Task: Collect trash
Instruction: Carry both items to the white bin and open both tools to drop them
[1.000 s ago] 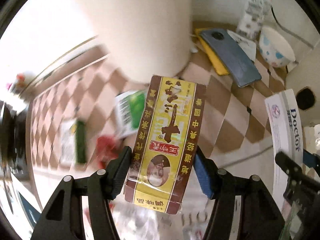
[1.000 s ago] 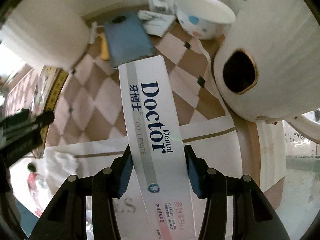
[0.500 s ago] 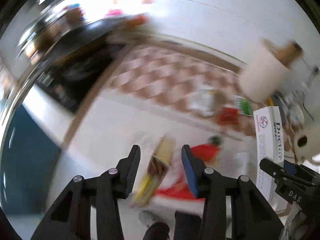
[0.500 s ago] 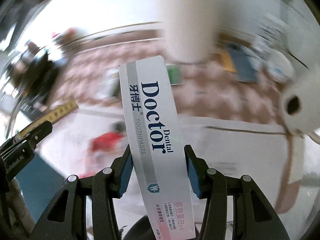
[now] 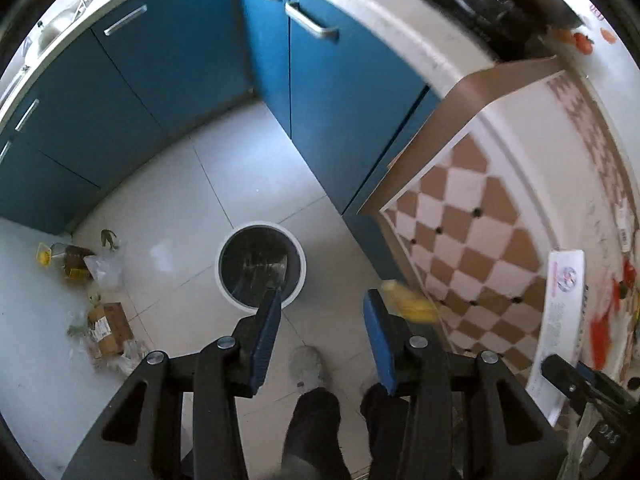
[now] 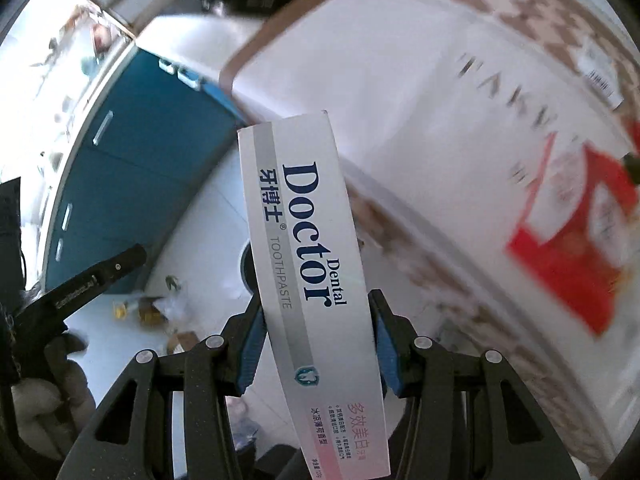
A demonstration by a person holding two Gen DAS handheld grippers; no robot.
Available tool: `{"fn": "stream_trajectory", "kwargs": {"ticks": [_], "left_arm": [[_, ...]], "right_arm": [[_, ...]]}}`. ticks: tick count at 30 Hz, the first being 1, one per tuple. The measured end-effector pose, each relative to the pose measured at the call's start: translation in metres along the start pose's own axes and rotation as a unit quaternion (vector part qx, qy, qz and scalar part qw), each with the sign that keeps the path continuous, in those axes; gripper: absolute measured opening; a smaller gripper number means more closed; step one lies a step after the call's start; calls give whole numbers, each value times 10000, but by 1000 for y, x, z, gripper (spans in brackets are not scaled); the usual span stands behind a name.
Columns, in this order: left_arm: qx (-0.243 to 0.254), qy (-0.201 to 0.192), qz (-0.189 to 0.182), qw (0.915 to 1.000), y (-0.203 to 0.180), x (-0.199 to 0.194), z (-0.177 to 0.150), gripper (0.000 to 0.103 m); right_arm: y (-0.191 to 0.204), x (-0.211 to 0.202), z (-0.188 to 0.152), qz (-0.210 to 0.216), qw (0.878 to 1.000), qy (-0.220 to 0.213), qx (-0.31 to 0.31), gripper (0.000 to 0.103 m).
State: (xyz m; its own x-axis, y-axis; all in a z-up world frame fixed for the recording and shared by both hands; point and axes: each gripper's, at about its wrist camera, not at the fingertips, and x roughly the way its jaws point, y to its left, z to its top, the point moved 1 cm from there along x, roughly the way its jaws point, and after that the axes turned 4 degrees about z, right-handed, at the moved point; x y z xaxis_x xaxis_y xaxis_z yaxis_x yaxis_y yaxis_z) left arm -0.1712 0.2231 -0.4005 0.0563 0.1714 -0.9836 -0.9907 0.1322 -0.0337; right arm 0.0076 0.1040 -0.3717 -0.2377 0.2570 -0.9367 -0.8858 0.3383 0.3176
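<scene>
While one toothpaste box [image 6: 308, 280] is clamped by the right gripper [image 6: 316, 344], one bin [image 5: 261, 266] is seen fully only past the left gripper [image 5: 320, 332], spread, empty.

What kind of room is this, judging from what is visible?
Most likely a home kitchen: blue base cabinets with bar handles under a pale countertop, a tiled floor with a round trash bin, and a table with a checkered cloth.

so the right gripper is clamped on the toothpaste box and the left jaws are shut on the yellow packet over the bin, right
Not quite. The left gripper is open and holds nothing; the left wrist view shows bare floor between its jaws, above the bin. The right gripper is indeed clamped on the toothpaste box.
</scene>
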Motion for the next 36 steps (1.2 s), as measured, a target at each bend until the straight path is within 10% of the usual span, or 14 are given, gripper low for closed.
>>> {"fn": "stream_trajectory", "kwargs": {"ticks": [4,11,21,25,30,36], "left_arm": [[61,7,165,9998,12,24,-13,89],[-470,165,1160,9920,85,79,-30,95],[-1253,833,2016,9678,204,222,-56,97],[-1216,857,2153,9652,211,214,-65,97],[-977,569,2124,9706,185,131,-64,97],[-230,-313,1605,9863,86,-24,-44,97]], "right_arm": [[-6,20,-13,-283,9992,282,-24,51],[12,61,-3,-287,9958,746,-437,51],[101,358,3,312,9748,2093,-699,52],[112,435,6,147,9682,2408,-661,89],[96,394,21,-26,9743,2098,-817,89],[88,188,31,145,9885,1136,-984,89]]}}
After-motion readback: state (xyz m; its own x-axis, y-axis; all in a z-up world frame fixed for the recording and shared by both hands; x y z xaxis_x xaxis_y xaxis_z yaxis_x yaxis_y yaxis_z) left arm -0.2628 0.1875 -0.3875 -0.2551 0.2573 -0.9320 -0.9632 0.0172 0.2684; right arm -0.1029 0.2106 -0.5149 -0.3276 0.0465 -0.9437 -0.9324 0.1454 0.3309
